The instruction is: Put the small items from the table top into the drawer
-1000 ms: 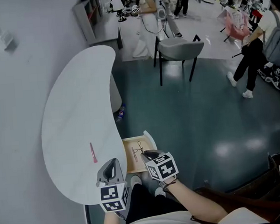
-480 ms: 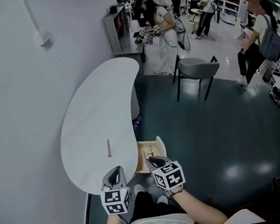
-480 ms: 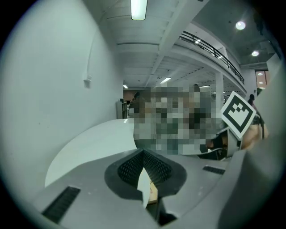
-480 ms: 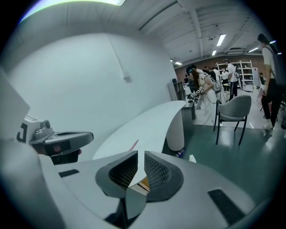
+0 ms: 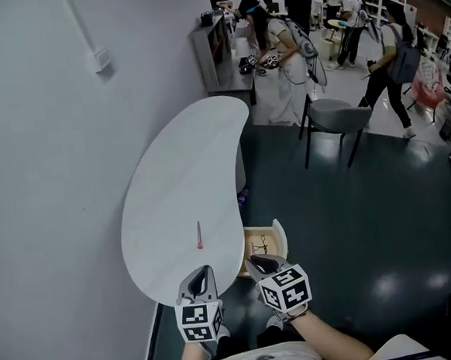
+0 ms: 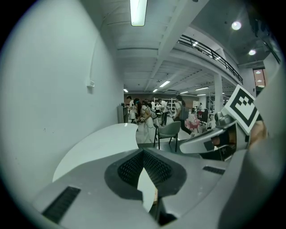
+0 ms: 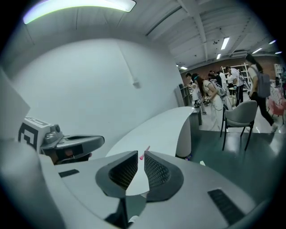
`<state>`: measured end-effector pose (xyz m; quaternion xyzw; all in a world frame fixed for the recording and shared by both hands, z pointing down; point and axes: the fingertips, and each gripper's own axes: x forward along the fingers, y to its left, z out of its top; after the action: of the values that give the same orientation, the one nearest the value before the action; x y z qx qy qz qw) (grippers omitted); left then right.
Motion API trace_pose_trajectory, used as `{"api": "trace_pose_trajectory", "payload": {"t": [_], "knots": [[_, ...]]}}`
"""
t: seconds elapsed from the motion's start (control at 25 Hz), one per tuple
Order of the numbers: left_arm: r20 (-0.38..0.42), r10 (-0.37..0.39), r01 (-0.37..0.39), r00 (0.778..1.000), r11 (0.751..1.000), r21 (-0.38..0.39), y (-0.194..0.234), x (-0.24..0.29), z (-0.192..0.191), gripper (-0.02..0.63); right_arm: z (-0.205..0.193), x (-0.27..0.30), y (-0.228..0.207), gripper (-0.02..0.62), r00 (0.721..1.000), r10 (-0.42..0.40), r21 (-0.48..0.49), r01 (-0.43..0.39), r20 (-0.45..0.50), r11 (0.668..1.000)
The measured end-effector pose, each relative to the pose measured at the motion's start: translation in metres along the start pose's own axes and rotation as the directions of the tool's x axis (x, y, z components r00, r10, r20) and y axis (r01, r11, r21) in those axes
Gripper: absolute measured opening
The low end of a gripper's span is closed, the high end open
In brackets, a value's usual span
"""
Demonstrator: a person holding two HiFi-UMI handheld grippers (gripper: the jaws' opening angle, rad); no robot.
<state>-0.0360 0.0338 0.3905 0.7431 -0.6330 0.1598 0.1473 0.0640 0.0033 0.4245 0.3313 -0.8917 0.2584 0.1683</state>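
A pink pen lies alone on the white curved table, near its front end. In the right gripper view the pen shows just beyond the jaw tips, on the table. The wooden drawer stands open under the table's right edge, with a small dark item inside. My left gripper hovers over the table's near tip, jaws closed and empty. My right gripper hangs at the drawer's near end, its jaws a narrow slit apart with nothing between them.
A grey wall runs along the table's left side. A grey chair stands on the dark floor behind the table. Several people and a shelf unit are at the far end of the room. A small bottle lies by the table's pedestal.
Both grippers have lifted and drawn back toward me. The right gripper has come away from over the drawer. The pen lies where it was on the table.
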Motion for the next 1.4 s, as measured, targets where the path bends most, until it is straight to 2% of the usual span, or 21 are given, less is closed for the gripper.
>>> {"api": "trace_pose_trajectory", "payload": {"t": [0.16,0.4,0.88,1.08,1.4], "knots": [[0.025,-0.016,0.016,1.0,1.0,-0.025,0.02,-0.008,0.005,0.02,0.018,0.002,0.022,0.058,0.999,-0.006,-0.024,0.007,0.034,1.0],[0.068,-0.036,0.037,0.997,0.999,-0.021,0.064,-0.034,0.016,0.02,0.034,0.017,0.069,0.058,0.997,-0.028,-0.038,0.031,0.074,0.999],[0.105,-0.074,0.075,0.992,0.997,-0.003,0.155,-0.086,0.012,0.02,0.044,0.055,0.167,0.058,0.988,-0.075,-0.059,0.083,0.133,0.995],[0.117,-0.081,0.083,0.99,0.996,-0.011,0.174,-0.094,0.012,0.02,0.045,0.065,0.186,0.058,0.988,-0.085,-0.072,0.095,0.13,0.993],[0.099,-0.086,0.088,0.991,0.996,-0.016,0.185,-0.092,0.002,0.02,0.04,0.074,0.192,0.058,0.988,-0.101,-0.073,0.11,0.115,0.991]]}}
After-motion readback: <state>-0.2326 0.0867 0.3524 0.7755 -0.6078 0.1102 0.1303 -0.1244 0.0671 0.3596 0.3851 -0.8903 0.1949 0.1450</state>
